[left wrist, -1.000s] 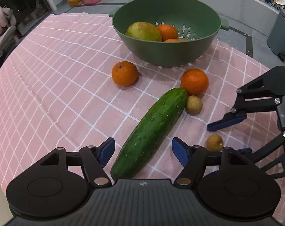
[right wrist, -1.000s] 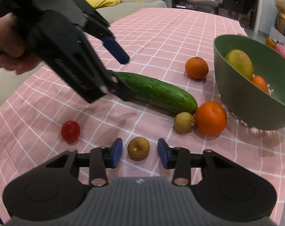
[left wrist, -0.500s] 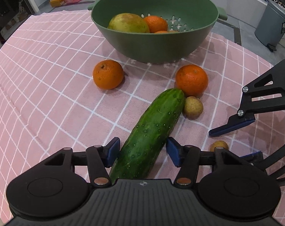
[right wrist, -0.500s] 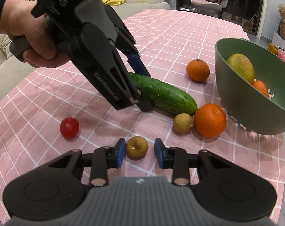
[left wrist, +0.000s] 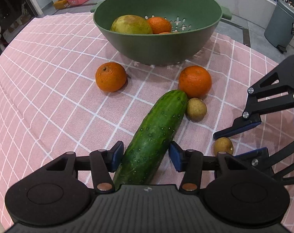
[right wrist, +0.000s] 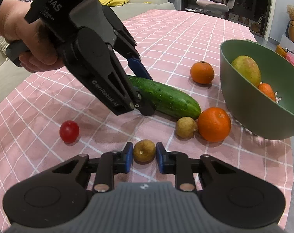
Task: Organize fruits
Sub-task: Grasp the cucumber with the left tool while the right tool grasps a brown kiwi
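A mango [left wrist: 130,24] and oranges are already held in the green colander [left wrist: 158,44]. On the tablecloth [left wrist: 49,89], a longan [right wrist: 144,150] is pinched by the right gripper [right wrist: 143,156], while the cucumber [left wrist: 152,137] is being closed on by the left gripper [left wrist: 146,155]; other fruits remain loose.

Both wrist views close, angled down; shared: cucumber [left wrist: 154,136], colander [right wrist: 263,120].

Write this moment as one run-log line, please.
left gripper: closing around cucumber | right gripper: shut on small brown fruit
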